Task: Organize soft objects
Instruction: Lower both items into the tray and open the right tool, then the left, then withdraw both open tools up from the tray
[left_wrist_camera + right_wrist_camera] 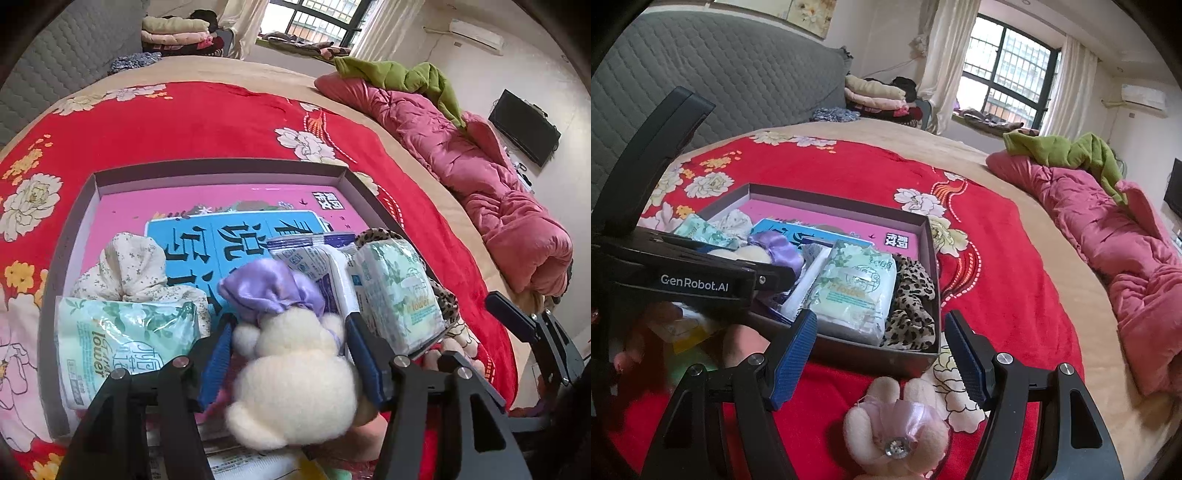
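My left claw (290, 354) stands apart around the fluffy white plush (295, 373), light and squashy. My right claw (881, 354) gapes above the pink plush (897, 432); best pinched at its middle.

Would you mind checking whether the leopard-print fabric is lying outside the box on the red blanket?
No, the leopard-print fabric sits inside the box, tucked in its corner beside a tissue pack.

Box (221, 170) near half crammed with tissue packs (399, 291); far half open; red bedspread (871, 173) beyond clear.
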